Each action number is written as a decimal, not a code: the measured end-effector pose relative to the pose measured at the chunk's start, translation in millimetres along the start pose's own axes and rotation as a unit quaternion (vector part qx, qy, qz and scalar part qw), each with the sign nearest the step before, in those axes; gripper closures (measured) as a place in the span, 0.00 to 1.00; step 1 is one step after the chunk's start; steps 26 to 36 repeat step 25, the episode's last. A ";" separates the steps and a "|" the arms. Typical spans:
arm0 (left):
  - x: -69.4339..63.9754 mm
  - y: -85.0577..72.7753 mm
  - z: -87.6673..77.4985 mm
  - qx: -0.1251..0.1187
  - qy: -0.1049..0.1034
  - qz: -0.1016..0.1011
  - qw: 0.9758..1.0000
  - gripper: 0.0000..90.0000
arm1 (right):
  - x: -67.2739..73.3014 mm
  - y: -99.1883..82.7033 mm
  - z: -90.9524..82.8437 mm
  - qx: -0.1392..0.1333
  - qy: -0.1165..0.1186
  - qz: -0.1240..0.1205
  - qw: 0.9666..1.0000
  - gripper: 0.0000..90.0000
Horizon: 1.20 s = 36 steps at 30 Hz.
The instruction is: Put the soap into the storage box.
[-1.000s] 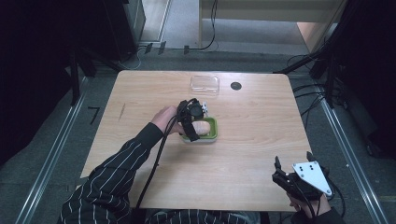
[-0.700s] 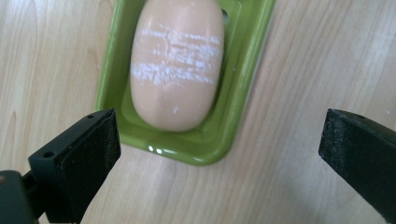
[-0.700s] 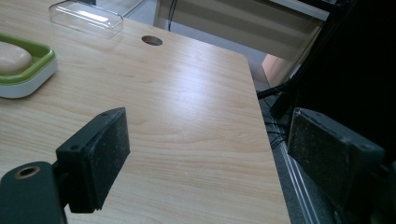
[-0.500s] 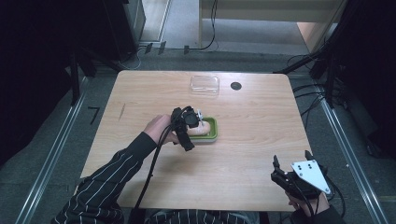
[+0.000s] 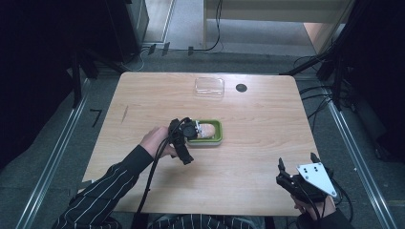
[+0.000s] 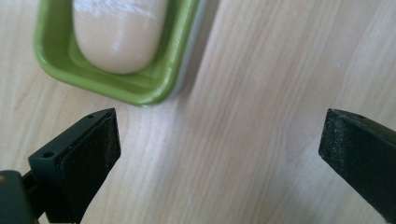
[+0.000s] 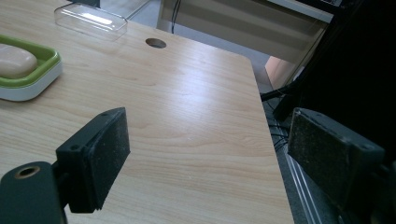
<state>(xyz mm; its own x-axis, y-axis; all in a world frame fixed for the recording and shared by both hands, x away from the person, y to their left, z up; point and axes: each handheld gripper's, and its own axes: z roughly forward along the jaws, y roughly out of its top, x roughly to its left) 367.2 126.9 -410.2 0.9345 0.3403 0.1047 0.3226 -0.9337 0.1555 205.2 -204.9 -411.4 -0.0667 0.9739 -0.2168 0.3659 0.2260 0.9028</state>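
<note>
A green soap dish [image 5: 217,134] with a white base sits at the table's middle and holds a beige bar of soap [image 5: 207,129]. My left gripper [image 5: 190,130] hovers at the dish's left end, open, with nothing between its fingers. The left gripper view looks down on bare wood between the wide jaws of the left gripper [image 6: 219,135], with a corner of the dish [image 6: 140,91] and the soap [image 6: 119,37] above them. My right gripper [image 5: 297,161] is open near the front right corner, apart from everything. The right gripper [image 7: 210,140] faces the dish [image 7: 28,86] and soap [image 7: 14,60] at far left.
A clear plastic lid [image 5: 209,87] lies near the table's far edge, with a round cable hole [image 5: 241,88] just right of it. Both appear in the right gripper view, the lid [image 7: 91,21] and the hole [image 7: 155,43]. Cables and dark stands ring the table.
My left gripper has drawn back from over the dish, leftward and toward the near edge. The soap stays in the dish. The right gripper has barely moved.
</note>
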 end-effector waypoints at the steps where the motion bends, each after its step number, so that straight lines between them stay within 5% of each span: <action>1: 0.0 0.0 0.0 0.000 0.000 0.000 1.000 0.00 | -0.1 0.0 0.3 0.000 0.000 0.001 1.000 0.15; 24: -26.8 -38.7 11.9 0.009 -0.010 -0.010 1.000 0.00 | 0.4 1.4 3.6 -0.006 0.005 0.002 1.000 0.15; 36: -26.8 -38.7 11.9 0.009 -0.010 -0.010 1.000 0.00 | 0.4 1.4 3.6 -0.006 0.005 0.002 1.000 0.15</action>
